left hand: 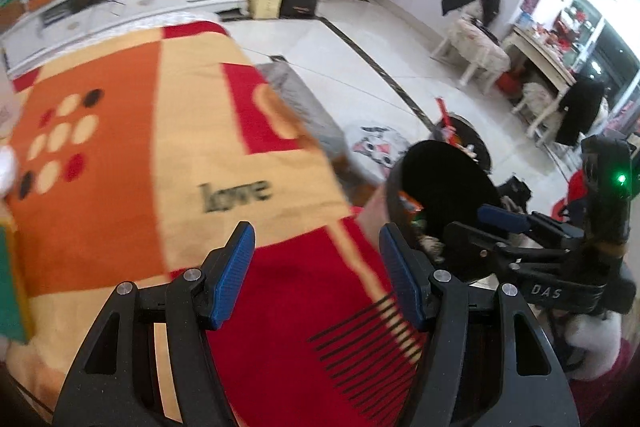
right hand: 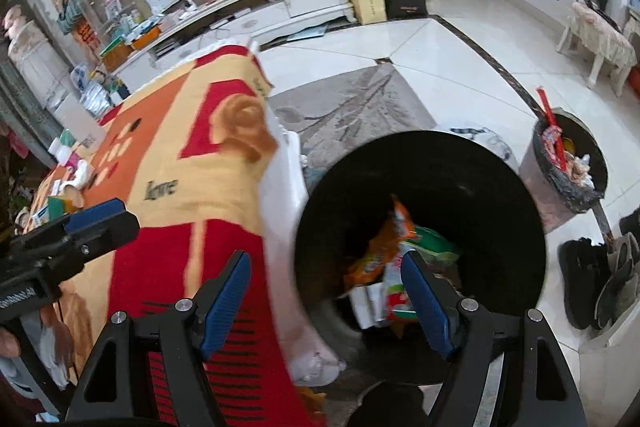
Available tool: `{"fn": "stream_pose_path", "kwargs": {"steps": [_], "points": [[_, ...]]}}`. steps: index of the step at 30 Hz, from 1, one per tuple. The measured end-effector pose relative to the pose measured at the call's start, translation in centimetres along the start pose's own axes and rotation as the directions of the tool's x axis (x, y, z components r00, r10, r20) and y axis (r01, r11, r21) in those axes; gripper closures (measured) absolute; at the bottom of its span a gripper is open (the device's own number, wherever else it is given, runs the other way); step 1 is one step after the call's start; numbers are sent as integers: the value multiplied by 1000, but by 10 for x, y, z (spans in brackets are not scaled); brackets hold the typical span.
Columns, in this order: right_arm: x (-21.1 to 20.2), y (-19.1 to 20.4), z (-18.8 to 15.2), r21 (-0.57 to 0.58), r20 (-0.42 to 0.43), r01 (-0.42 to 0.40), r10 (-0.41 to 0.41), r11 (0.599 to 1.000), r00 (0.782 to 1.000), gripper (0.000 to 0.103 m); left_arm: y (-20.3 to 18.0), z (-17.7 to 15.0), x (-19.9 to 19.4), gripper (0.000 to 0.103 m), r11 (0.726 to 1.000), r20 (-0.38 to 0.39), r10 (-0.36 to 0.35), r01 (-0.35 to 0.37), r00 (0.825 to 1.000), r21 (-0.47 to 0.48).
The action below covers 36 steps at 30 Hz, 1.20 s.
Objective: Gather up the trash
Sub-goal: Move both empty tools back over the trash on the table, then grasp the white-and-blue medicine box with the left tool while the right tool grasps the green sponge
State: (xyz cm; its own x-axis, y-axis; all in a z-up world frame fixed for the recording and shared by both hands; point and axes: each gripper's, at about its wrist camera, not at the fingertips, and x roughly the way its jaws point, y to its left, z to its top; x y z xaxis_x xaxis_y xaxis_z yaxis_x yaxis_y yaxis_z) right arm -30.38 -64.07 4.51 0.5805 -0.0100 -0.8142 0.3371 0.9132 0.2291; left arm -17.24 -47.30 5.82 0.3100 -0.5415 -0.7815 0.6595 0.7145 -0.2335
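Over the blanket-covered worktop (left hand: 120, 155), seen from the left wrist camera, the left gripper (left hand: 316, 275) hangs with its blue fingers spread apart and nothing between them, pointing down at the orange and red cloth. Off to its right the black bin (left hand: 444, 195) stands just beside the worktop's edge, and the right gripper (left hand: 504, 219) reaches across toward the bin's mouth; from this side I cannot tell how its jaws stand. A second, fuller waste basket (left hand: 464, 135) sits farther out on the tiled floor. From the right wrist camera, the right gripper (right hand: 328, 299) is poised above the black bin (right hand: 420, 163), fingers wide open and empty, which suits a drop into it. The trash, a heap of snack wrappers (right hand: 388, 251), lies at the bottom of that bin. More small litter (right hand: 72, 179) seems to remain at the worktop's far end, so I judge collecting is only partly done.
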Motion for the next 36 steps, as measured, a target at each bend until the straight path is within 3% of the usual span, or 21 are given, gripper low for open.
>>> {"fn": "stream_pose_path", "kwargs": {"steps": [10, 19, 25, 31, 36], "points": [[9, 65, 6, -6, 11, -88, 88, 996, 996, 27, 55, -29, -52, 39, 993, 61, 108, -105, 992, -47], [38, 145, -1, -121, -84, -136, 126, 983, 988, 27, 135, -62, -107, 39, 968, 96, 206, -189, 974, -163], [53, 193, -2, -196, -112, -171, 151, 966, 982, 27, 201, -71, -140, 39, 923, 98, 308, -273, 946, -270], [63, 246, -2, -263, -126, -284, 259, 922, 958, 27, 270, -71, -156, 39, 869, 73, 368, -315, 927, -382], [82, 292, 3, -274, -185, -348, 306, 896, 934, 27, 314, -67, -157, 39, 837, 47, 379, -320, 924, -444]]}}
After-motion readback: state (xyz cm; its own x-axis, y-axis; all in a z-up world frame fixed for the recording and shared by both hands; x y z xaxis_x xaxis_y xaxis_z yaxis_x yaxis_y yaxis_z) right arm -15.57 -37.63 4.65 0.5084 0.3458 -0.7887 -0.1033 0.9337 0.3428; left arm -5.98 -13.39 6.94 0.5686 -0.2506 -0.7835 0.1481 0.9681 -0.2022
